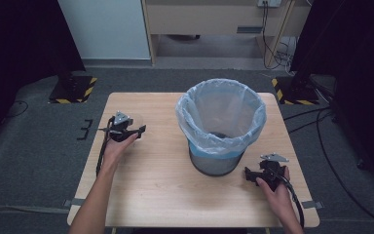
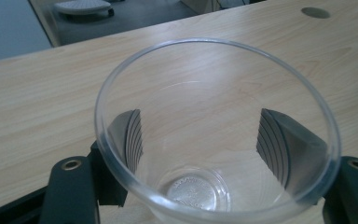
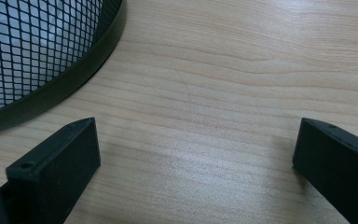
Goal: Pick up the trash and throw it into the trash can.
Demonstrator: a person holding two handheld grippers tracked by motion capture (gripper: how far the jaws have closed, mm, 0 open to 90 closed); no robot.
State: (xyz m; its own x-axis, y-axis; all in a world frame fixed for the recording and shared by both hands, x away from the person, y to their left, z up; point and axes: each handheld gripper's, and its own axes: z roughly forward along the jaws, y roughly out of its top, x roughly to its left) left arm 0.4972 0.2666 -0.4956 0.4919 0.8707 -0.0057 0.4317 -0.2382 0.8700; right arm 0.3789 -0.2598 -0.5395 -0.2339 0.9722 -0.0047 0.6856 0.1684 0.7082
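Observation:
A clear plastic cup (image 2: 200,189) stands upright on the wooden table (image 2: 37,93), and my left gripper (image 2: 203,140) is shut on it. Its ribbed pads (image 2: 133,137) press on the cup's wall from both sides. In the high view the left gripper (image 1: 137,127) and the faint cup (image 1: 134,120) are at the table's left, left of the bin. My right gripper (image 3: 196,154) is open over bare wood, with nothing between its jaws. It rests low at the table's front right (image 1: 248,174), just beside the bin's base.
A black mesh waste bin (image 1: 216,163) lined with a pale blue bag (image 1: 221,105) stands in the middle of the table (image 1: 165,195); its base rim (image 3: 74,74) curves close to the right gripper. Black stands and cables lie on the floor around the table.

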